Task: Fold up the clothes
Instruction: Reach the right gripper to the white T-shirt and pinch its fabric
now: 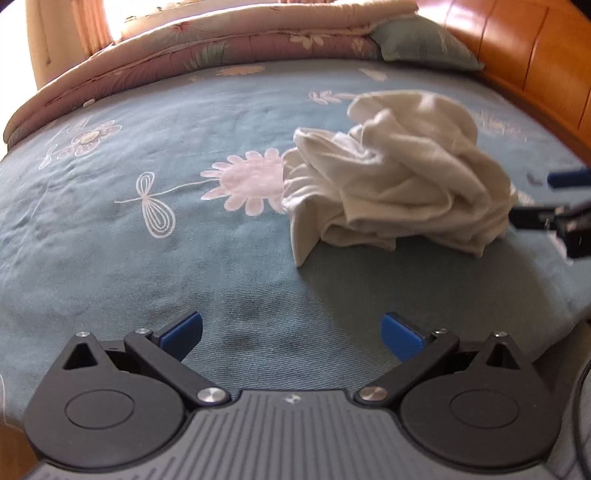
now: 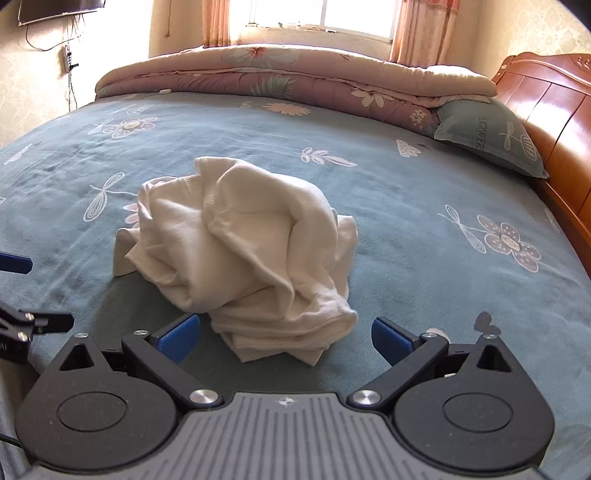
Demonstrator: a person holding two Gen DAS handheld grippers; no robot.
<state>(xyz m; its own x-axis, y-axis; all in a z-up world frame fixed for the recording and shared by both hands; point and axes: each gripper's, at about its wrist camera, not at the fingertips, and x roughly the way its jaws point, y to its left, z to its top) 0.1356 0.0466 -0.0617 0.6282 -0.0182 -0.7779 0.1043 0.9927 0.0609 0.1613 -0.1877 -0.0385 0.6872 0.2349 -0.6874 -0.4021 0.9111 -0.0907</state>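
A crumpled cream-white garment [image 1: 399,184] lies in a heap on the blue flowered bed cover [image 1: 147,251]. My left gripper [image 1: 291,336] is open above bare cover, short of the heap and to its left, with nothing between its blue pads. In the right wrist view the same garment [image 2: 243,251] is bunched just ahead of my right gripper [image 2: 286,338], which is open with the heap's near fold reaching down between the spread blue pads. The right gripper's blue finger [image 1: 569,177] shows at the right edge of the left wrist view. The left gripper's finger [image 2: 14,264] shows at the left edge of the right wrist view.
A folded pink and cream quilt [image 2: 280,81] lies across the far side of the bed. A grey-green pillow [image 2: 491,136] rests against the orange wooden headboard [image 2: 554,118] on the right. A bright window with curtains [image 2: 317,18] is behind. The blue cover [image 2: 443,236] spreads wide around the heap.
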